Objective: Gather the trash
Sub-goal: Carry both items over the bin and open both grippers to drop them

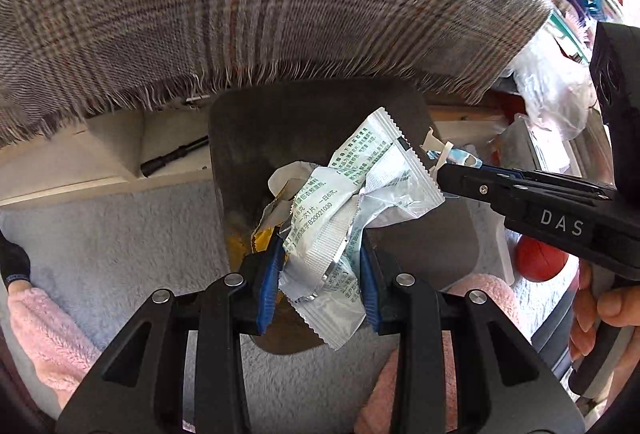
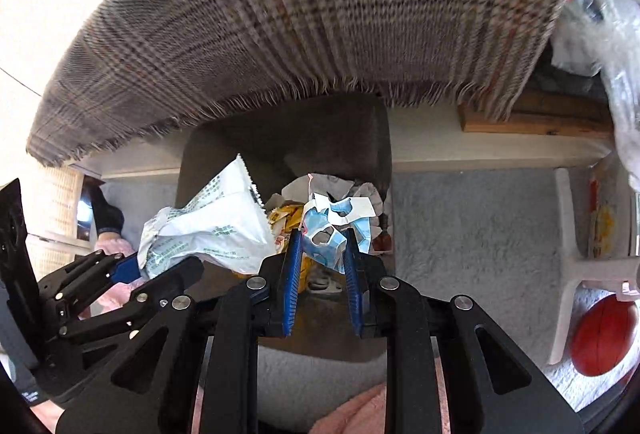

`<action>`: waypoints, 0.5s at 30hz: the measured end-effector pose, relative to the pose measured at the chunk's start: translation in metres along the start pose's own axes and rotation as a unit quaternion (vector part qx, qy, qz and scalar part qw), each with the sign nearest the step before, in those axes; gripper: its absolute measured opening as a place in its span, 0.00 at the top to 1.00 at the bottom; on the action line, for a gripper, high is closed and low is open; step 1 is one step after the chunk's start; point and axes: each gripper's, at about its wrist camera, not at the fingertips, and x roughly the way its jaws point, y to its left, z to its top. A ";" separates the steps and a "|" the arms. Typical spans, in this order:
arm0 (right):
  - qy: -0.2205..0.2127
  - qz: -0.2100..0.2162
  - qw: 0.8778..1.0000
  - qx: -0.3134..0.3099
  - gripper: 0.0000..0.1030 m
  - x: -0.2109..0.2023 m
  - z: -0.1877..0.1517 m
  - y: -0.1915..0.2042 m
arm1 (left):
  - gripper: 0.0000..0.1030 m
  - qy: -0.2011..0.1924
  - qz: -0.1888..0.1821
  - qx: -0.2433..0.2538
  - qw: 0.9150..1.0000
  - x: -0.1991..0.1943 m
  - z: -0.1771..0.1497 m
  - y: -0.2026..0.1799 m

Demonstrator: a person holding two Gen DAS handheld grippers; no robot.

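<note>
Left wrist view: wrappers (image 1: 332, 234) are clamped in the left hand-held gripper (image 1: 320, 274) directly above the bin (image 1: 260, 138); a blue scrap (image 2: 326, 230) is pinched in the right hand-held gripper (image 2: 322, 262), also above the bin.

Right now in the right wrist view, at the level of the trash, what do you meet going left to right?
Left hand-held gripper → white printed wrapper → blue-and-white torn packaging in the right hand-held gripper → grey carpet → white plastic stool → red ball.

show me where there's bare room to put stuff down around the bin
Free: the grey carpet between the bin and the white stand; also carpet left of the bin, below the white ledge. Crowded: the bin's inside, and the far right around the red ball.
</note>
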 end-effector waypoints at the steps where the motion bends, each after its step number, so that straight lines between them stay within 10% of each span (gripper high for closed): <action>1: 0.003 0.002 1.000 0.002 0.76 0.003 0.001 0.000 | 0.68 0.003 -0.001 0.001 1.000 0.003 0.001 0.001; 8: 0.014 0.005 1.000 0.015 0.73 0.018 0.006 0.000 | 0.57 0.019 -0.005 -0.006 1.000 0.014 0.006 0.006; 12: 0.007 0.007 1.000 0.027 0.32 0.016 0.005 -0.004 | 0.36 0.018 -0.004 -0.012 1.000 0.013 0.007 0.009; 15: -0.013 0.015 0.999 0.041 0.23 0.003 0.005 -0.008 | 0.23 0.009 0.003 -0.010 1.000 0.003 0.008 0.008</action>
